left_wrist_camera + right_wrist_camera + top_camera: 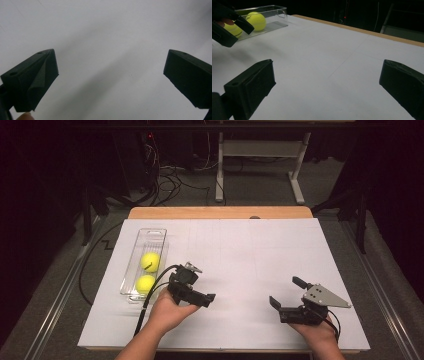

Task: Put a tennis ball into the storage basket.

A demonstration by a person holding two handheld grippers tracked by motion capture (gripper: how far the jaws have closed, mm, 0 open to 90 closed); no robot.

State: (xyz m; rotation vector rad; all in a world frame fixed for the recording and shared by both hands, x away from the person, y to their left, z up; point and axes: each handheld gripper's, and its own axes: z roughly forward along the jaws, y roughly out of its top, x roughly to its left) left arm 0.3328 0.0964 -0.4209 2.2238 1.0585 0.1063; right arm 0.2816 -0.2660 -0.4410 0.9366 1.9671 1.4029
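Two yellow tennis balls, far one (150,261) and near one (145,283), lie in a clear tray (151,236) at the table's left side, one behind the other, close together. Left gripper (210,299) sits just right of the tray's near end, jaws spread wide, nothing between them, over bare white table (250,250). Right gripper (285,292) is well apart at near right, jaws also spread, empty, pointing left toward the tray.
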